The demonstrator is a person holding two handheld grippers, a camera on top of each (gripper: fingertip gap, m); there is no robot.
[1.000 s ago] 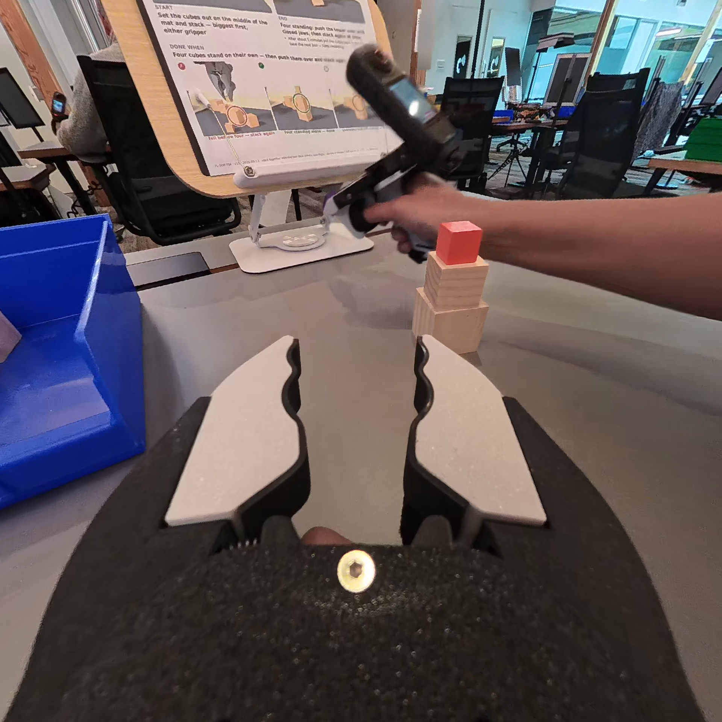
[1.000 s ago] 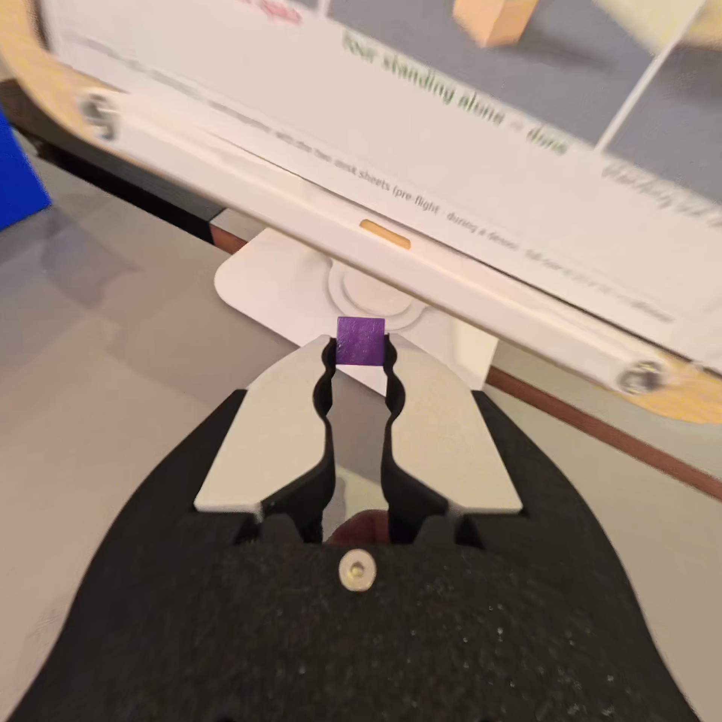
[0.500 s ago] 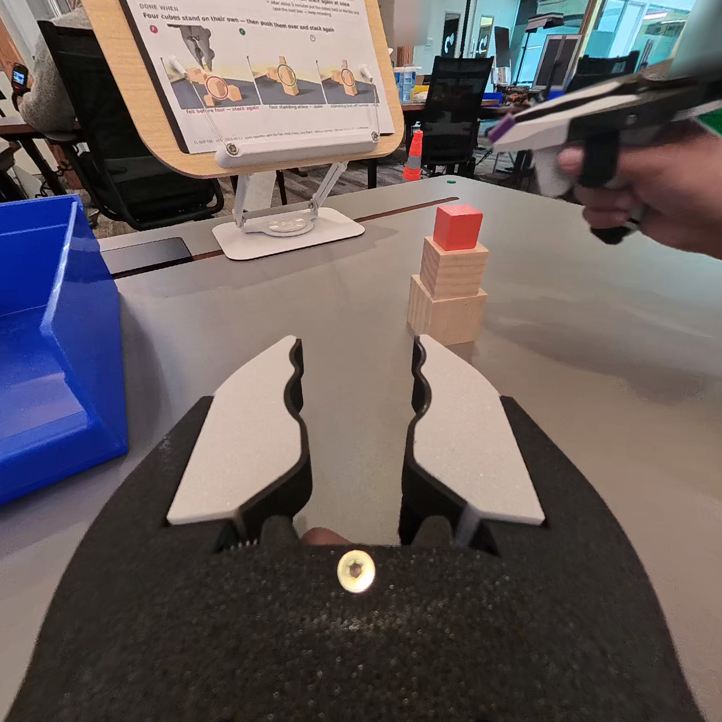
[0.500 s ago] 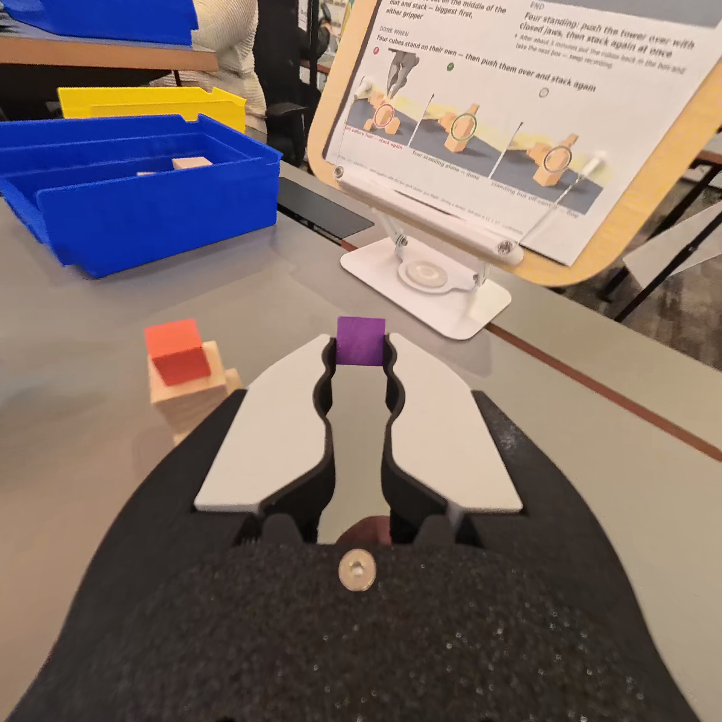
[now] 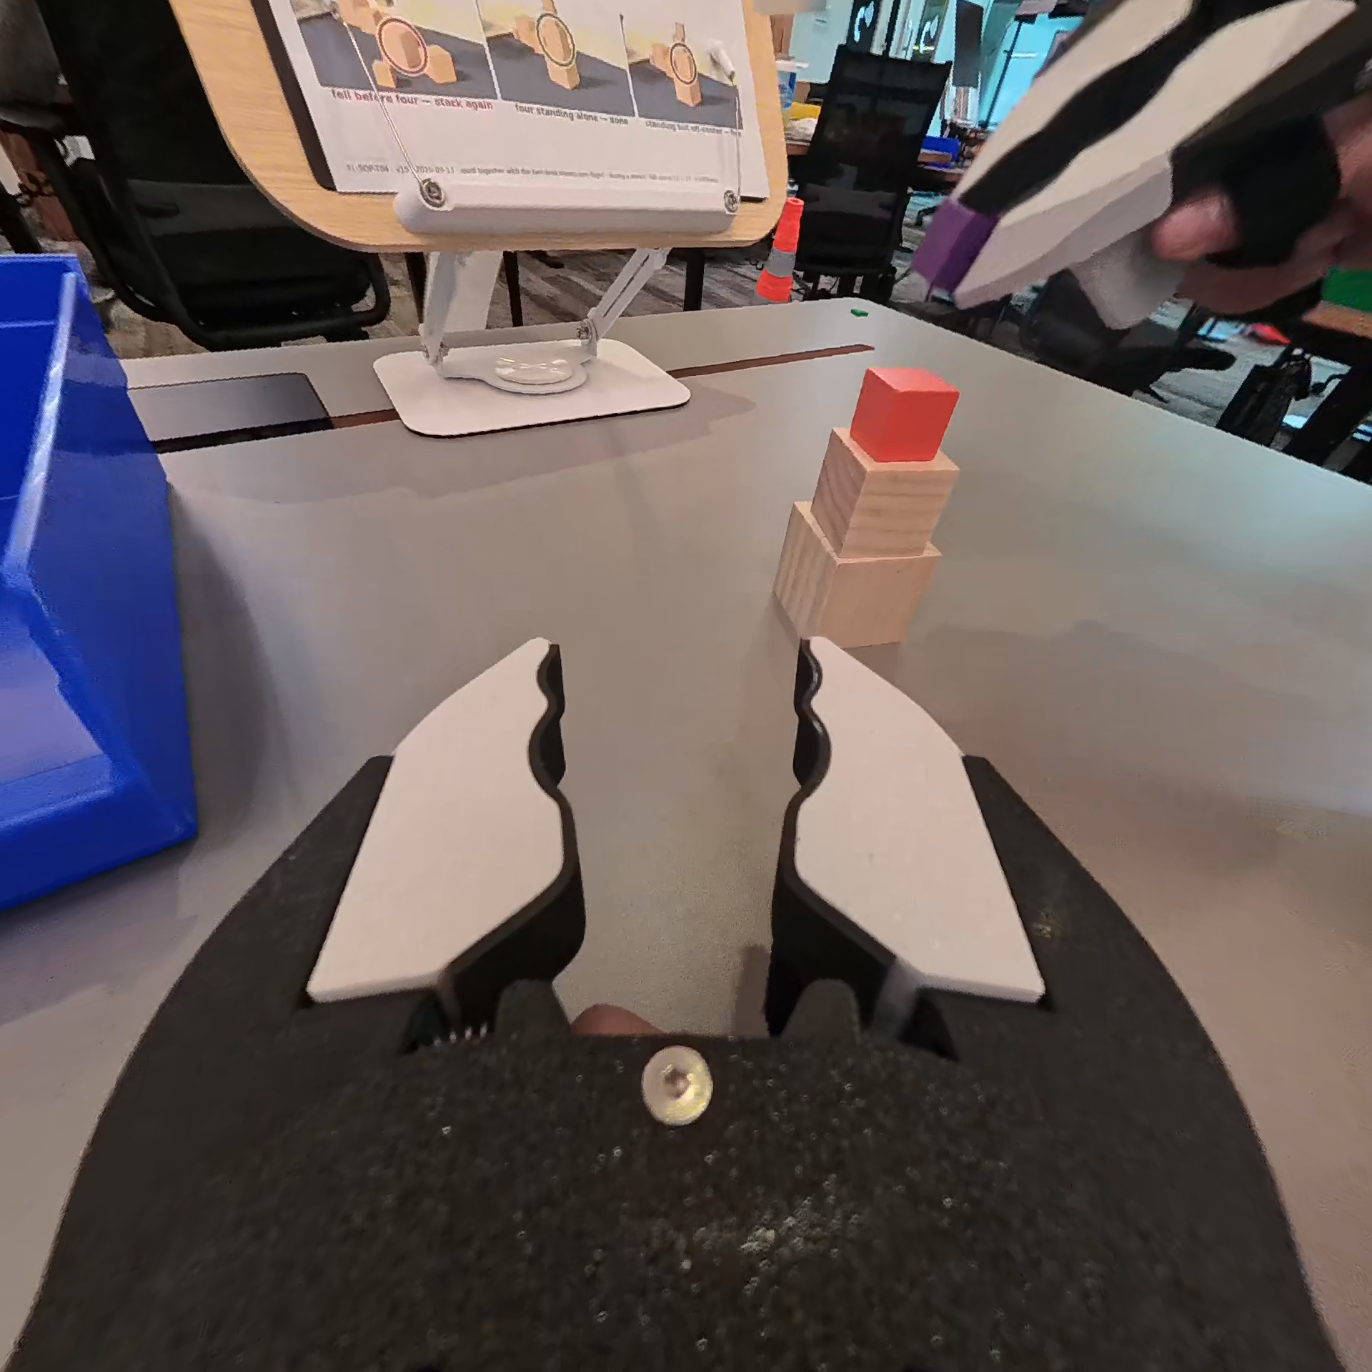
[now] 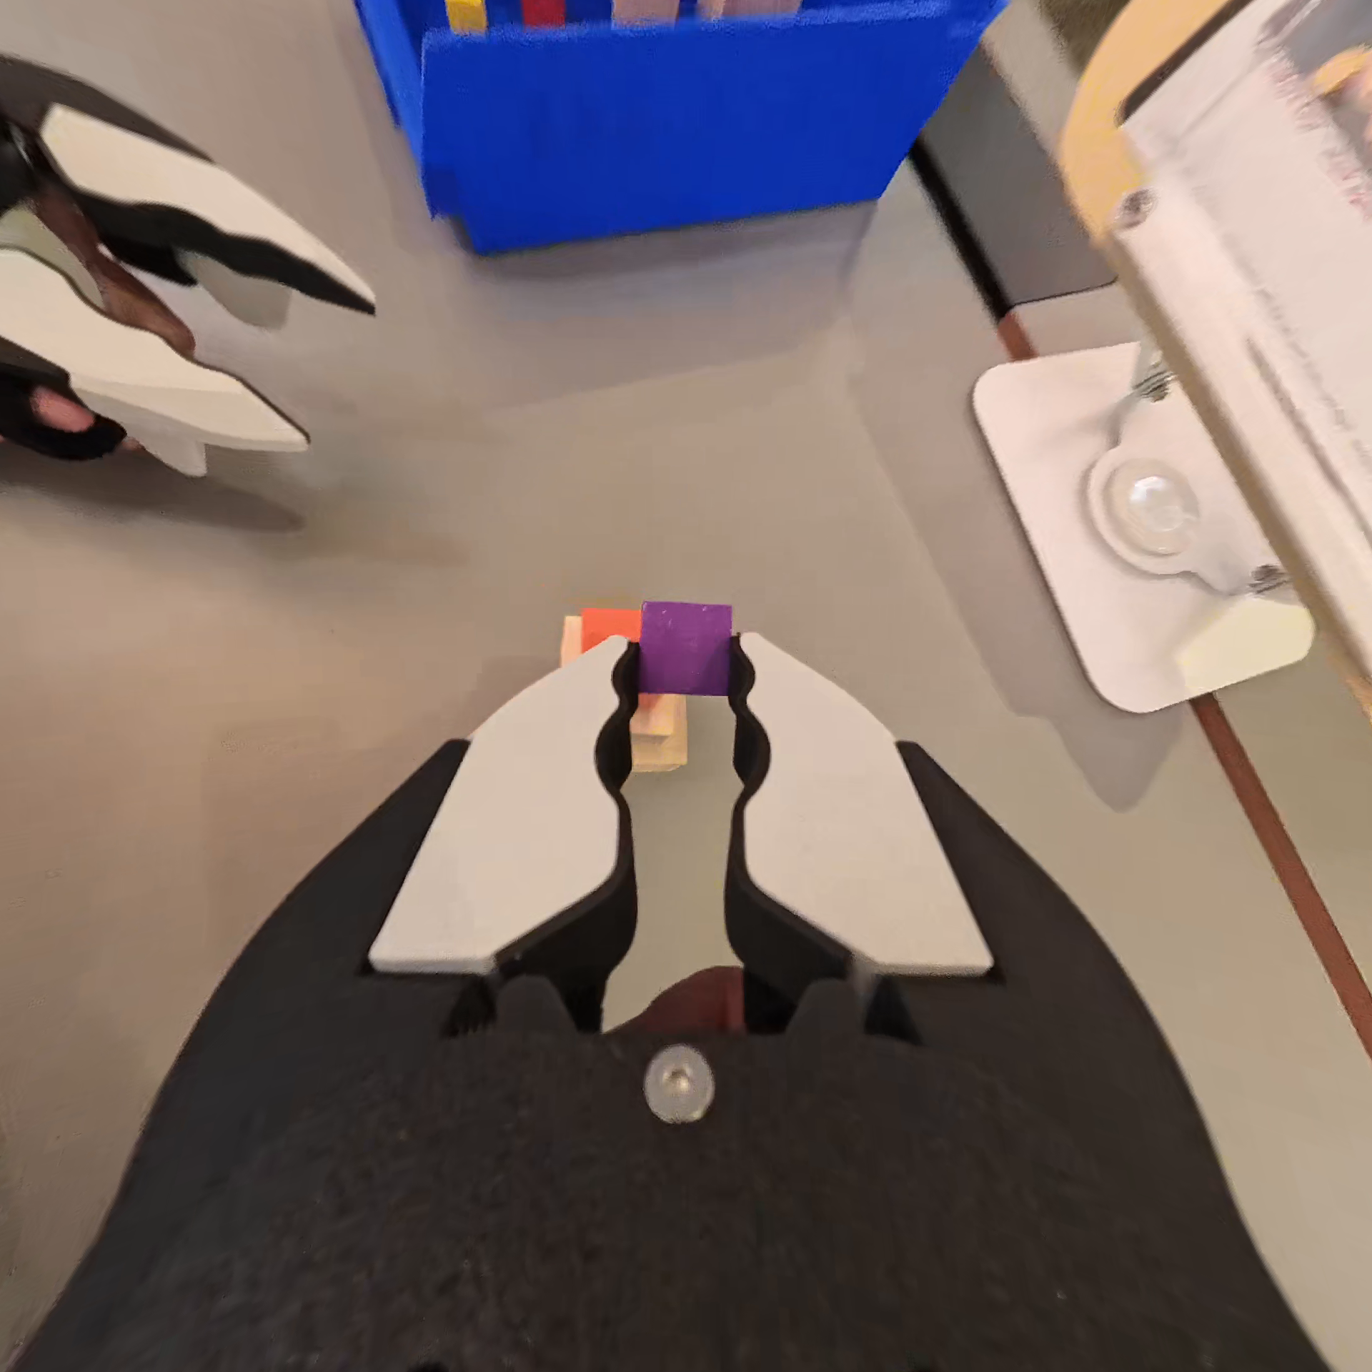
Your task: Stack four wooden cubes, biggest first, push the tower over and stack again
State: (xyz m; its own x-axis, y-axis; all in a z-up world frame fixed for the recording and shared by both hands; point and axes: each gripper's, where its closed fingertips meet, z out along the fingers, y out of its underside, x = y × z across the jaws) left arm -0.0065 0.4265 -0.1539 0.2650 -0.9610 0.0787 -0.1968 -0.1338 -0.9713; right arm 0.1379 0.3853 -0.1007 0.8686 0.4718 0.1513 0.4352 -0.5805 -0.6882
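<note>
A three-cube tower stands on the grey table: a big plain wooden cube [image 5: 854, 586], a smaller plain cube [image 5: 883, 494] on it, and a red cube [image 5: 902, 416] on top. My right gripper [image 6: 684, 653] is shut on a small purple cube [image 6: 684, 646] and holds it above the tower, looking down on the red cube [image 6: 609, 627]. In the left wrist view the purple cube [image 5: 950, 245] hangs up and right of the tower. My left gripper [image 5: 675, 653] is open and empty, low over the table, just left of the tower's base.
A blue bin [image 5: 67, 594] stands at the left; in the right wrist view the blue bin [image 6: 668, 126] holds several coloured pieces. A white stand [image 5: 534, 379] with an instruction board [image 5: 520, 111] is behind the tower. Chairs and desks lie beyond the table.
My right gripper has swung with the purple cube from the board to above the tower and now looks down on it. My left gripper has moved slightly closer; the tower is unchanged.
</note>
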